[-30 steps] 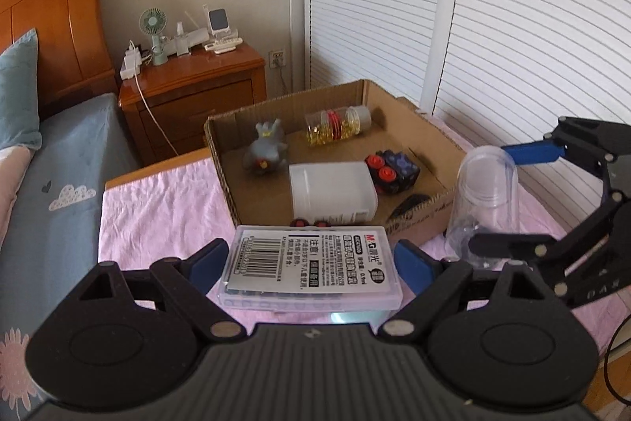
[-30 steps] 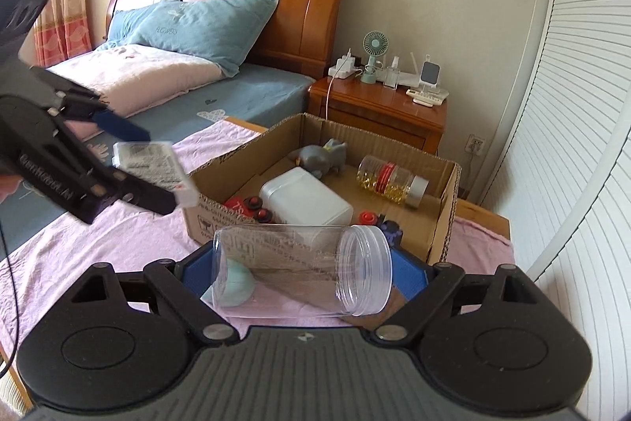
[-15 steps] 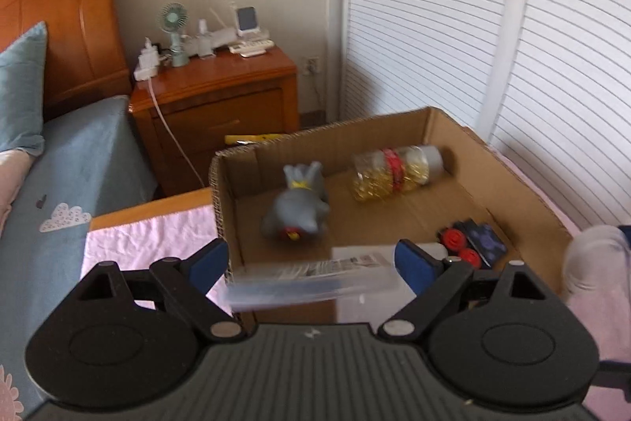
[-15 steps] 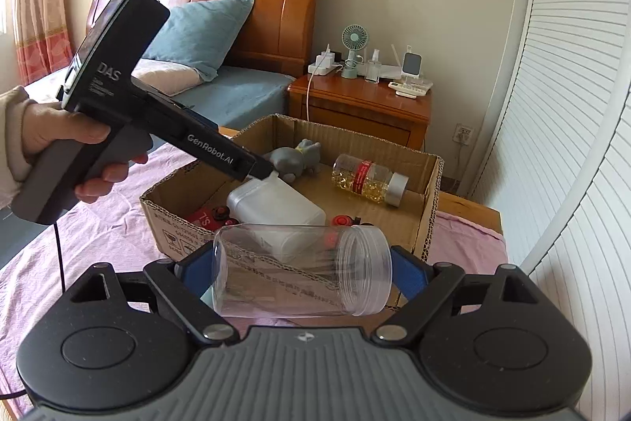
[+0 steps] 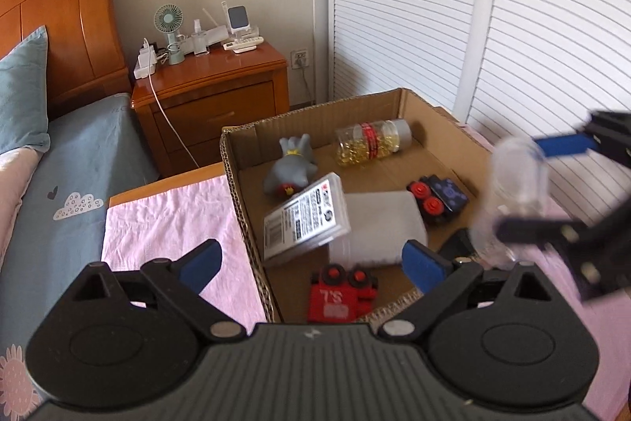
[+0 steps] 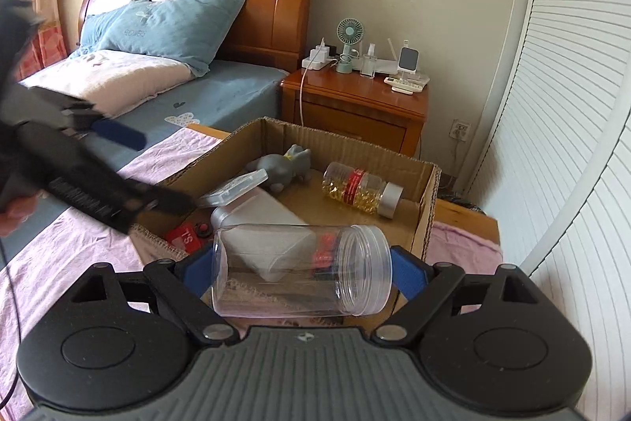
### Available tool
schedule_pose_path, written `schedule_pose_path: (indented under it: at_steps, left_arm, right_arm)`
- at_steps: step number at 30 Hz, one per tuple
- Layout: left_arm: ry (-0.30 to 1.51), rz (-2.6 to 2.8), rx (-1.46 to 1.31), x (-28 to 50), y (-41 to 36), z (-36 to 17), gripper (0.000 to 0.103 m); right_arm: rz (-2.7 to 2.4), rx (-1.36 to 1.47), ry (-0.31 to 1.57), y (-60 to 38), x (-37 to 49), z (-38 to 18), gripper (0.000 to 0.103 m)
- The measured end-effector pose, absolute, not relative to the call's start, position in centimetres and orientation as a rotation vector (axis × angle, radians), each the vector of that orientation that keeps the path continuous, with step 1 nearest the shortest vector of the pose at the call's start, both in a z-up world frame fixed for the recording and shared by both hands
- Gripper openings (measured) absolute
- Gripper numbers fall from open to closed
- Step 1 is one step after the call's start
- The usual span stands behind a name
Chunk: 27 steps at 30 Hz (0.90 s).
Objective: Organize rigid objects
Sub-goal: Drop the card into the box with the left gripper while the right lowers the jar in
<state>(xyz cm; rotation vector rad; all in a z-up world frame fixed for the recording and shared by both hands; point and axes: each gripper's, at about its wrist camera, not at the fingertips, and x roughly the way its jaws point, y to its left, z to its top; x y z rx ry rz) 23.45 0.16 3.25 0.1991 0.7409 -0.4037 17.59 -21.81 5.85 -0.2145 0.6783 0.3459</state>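
Note:
A cardboard box (image 5: pixel 236 184) stands on the pink cloth. Inside lies a clear flat case with a printed label (image 5: pixel 307 221), tilted against a white container (image 5: pixel 378 227). My left gripper (image 5: pixel 311 261) is open and empty above the box's near edge. My right gripper (image 6: pixel 301 273) is shut on a clear empty jar (image 6: pixel 301 275), held sideways just in front of the box; it also shows blurred in the left wrist view (image 5: pixel 516 184). The case also shows in the right wrist view (image 6: pixel 232 190).
The box also holds a grey toy figure (image 5: pixel 294 168), a bottle of yellow capsules (image 5: pixel 370 143), a red toy truck (image 5: pixel 341 292) and a black toy with red wheels (image 5: pixel 437 198). A wooden nightstand (image 5: pixel 213 97) and a bed (image 6: pixel 177 97) stand behind; slatted doors on the right.
My left gripper carried the flat case over the box and opened; the case now lies inside, leaning on the white container. My right gripper moved closer to the box with the jar.

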Motion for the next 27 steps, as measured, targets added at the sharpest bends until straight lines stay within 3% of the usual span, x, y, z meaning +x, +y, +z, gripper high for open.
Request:
schedule_pose_path:
  at_steps: [15, 18, 27]
  left_arm:
    - [0.649, -0.434, 0.168, 18.5, 3.2, 4.9, 0.101]
    - [0.649, -0.424, 0.162, 18.2, 3.8, 4.9, 0.101]
    - [0.672, -0.390, 0.158, 17.6, 3.8, 5.1, 0.101]
  right_arm:
    - [0.179, -0.128, 0.838, -19.7, 29.9, 4.5, 0.095]
    - [0.169, -0.105, 0.839, -19.8, 29.9, 4.5, 0.103]
    - [0.187, -0.076, 0.838, -20.6, 27.2, 5.6, 0.103]
